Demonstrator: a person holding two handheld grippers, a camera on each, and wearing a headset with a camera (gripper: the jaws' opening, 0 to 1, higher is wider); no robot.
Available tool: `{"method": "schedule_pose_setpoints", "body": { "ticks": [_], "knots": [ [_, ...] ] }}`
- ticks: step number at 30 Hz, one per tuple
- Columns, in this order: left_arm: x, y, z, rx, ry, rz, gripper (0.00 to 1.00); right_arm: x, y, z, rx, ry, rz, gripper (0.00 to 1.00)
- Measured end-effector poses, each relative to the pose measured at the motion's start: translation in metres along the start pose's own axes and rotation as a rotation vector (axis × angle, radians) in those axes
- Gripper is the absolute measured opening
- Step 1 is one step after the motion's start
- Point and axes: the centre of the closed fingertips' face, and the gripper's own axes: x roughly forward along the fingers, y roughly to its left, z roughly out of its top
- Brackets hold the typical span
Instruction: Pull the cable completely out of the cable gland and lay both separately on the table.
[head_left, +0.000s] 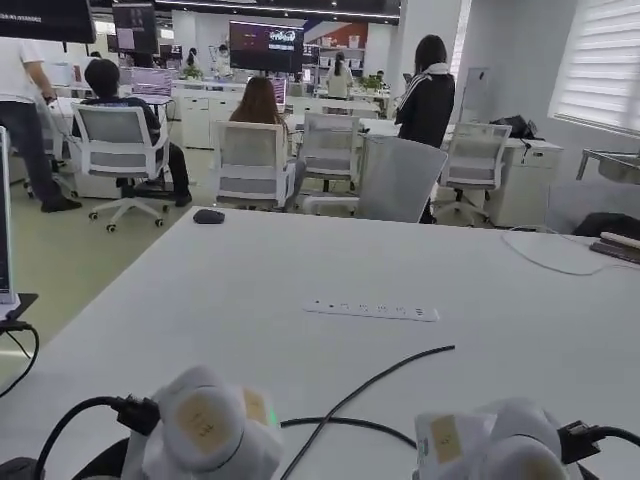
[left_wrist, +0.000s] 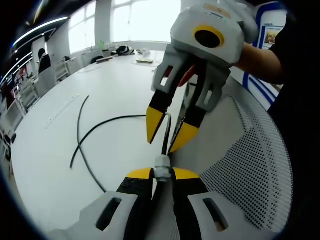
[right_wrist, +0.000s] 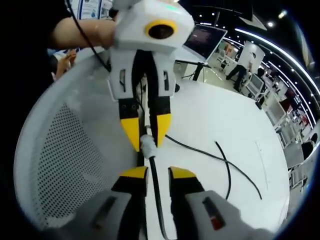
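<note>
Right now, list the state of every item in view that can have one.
left tongs: shut on the cable gland.
right tongs: open, straddling the cable without pinching it.
cable gland: clamped, held off the table, cable threaded through it.
cable: not pulled out; the rest lies slack on the table.

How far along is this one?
Done: nothing; the cable runs into the gland. In hand: left tongs hold the gland, right tongs straddle the cable, open. Left: grip, pull it out, lay both on the table.
</note>
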Motion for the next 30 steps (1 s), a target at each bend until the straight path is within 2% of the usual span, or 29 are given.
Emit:
{"method": "schedule_pose_setpoints", "body": {
  "ticks": [5, 8, 14, 16, 19, 30],
  "knots": [
    [0.0, -0.001, 0.003, 0.01, -0.002, -0.004, 0.15, 0.004, 0.002, 0.003, -0.013, 0.001, 0.014, 0.13],
    [0.0, 0.001, 0.004, 0.019, 0.004, 0.002, 0.15, 0.005, 0.007, 0.003, -0.03, 0.007, 0.039, 0.04],
    [0.0, 0.0, 0.002, 0.042, 0.021, -0.005, 0.15, 0.005, 0.008, 0.002, -0.035, 0.004, 0.036, 0.03],
    [0.0, 0.003, -0.003, 0.074, 0.053, 0.012, 0.15, 0.004, 0.006, -0.007, -0.044, 0.036, 0.025, 0.03],
    [-0.001, 0.002, -0.002, 0.051, 0.036, 0.0, 0.15, 0.001, 0.006, -0.011, -0.018, 0.022, 0.025, 0.03],
    [0.0, 0.006, -0.003, 0.062, 0.046, 0.008, 0.15, -0.01, -0.001, -0.028, 0.011, 0.034, -0.012, 0.02]
  ]
}}
